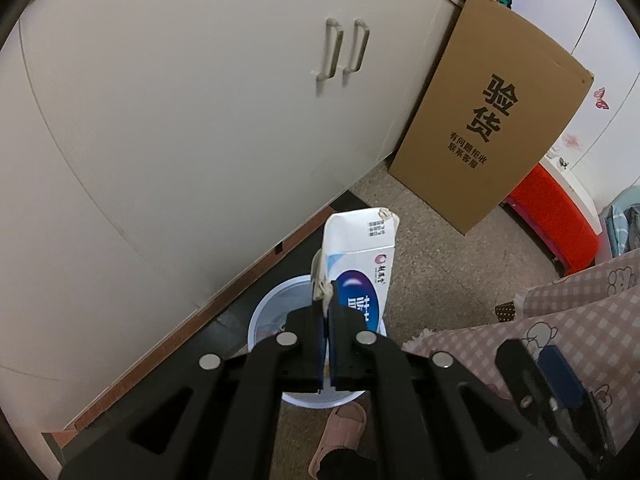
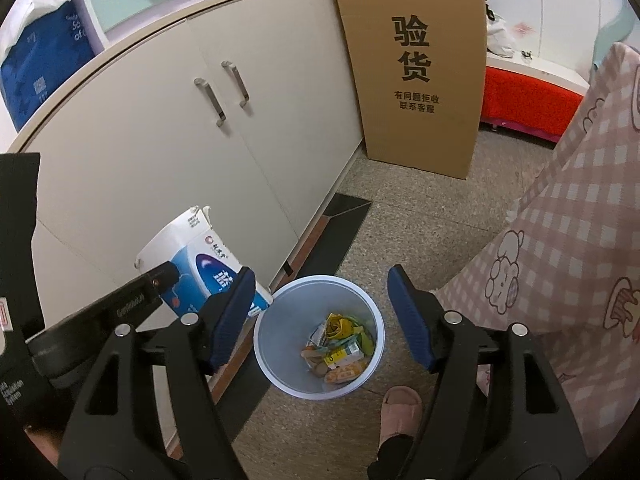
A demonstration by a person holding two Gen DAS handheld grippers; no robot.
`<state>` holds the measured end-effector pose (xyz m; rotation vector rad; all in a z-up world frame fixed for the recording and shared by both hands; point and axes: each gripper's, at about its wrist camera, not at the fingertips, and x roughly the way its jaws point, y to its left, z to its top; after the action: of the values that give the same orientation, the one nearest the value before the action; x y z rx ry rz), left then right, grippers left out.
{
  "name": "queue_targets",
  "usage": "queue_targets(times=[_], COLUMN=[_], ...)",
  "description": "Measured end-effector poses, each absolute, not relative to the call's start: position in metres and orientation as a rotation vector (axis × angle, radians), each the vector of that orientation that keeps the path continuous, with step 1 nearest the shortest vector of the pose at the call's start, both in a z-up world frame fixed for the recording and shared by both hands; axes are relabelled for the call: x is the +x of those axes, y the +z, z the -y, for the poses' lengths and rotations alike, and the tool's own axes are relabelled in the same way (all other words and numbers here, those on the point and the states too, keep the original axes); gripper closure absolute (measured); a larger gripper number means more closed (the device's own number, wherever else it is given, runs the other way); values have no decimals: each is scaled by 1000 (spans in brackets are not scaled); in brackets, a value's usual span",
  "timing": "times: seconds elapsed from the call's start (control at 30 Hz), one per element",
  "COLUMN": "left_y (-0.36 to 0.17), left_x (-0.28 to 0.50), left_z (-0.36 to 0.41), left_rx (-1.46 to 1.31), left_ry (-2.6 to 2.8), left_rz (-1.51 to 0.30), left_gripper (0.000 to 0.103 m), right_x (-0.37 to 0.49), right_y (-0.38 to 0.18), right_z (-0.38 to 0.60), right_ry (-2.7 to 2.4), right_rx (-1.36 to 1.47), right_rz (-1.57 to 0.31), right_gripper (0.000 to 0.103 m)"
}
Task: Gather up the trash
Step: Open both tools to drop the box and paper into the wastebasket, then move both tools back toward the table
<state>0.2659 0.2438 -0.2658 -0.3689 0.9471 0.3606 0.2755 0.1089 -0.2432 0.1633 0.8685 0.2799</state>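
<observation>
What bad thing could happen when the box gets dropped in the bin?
1. The box hangs beside the bin's rim in the right view, not clearly over it, so it may land on the floor.
2. It is long; it might catch on the rim or tip the bin.
3. The left tongs pinch only its edge, so it may slip early.

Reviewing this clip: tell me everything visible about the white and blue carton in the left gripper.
The carton is a thin cardboard box, white with a dark blue oval, light blue swirls, white Chinese characters and a small red round logo. Its far end is torn open, with a ragged flap and small printed text near it. It looks empty and slightly crushed. The left gripper is shut on its near edge, holding it in the air, tilted, above the rim of the white waste bin, in front of the cabinet doors. Nothing else touches it.
</observation>
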Motion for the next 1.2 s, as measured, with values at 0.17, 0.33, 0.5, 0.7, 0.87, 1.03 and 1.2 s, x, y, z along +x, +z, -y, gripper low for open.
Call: queue_targets(times=[0.17, 0.33, 0.5, 0.7, 0.87, 1.03, 1.2], left_y=[-264, -268, -268, -262, -260, -256, -241], left_x=[272, 268, 264, 258, 253, 246, 236], left_z=[-241, -242, -244, -244, -243, -246, -250], left_rx=[-373, -364, -382, -383, -384, -395, -408], left_ry=[346, 387, 381, 381, 384, 391, 402], left_rz=[-929, -931, -945, -934, -934, -936, -918], left_gripper=[90, 42, 39, 38, 37, 37, 36], right_x=[276, 277, 278, 279, 278, 276, 269], right_y=[-242, -243, -243, -244, -245, -244, -234], right_z=[-100, -101, -103, -105, -105, -105, -106], right_ry=[256, 256, 255, 251, 250, 256, 287], right_rx=[197, 197, 195, 193, 188, 176, 156], right_rz=[-857, -868, -872, -874, -875, -861, -819], right_gripper=[35, 35, 35, 35, 35, 34, 34])
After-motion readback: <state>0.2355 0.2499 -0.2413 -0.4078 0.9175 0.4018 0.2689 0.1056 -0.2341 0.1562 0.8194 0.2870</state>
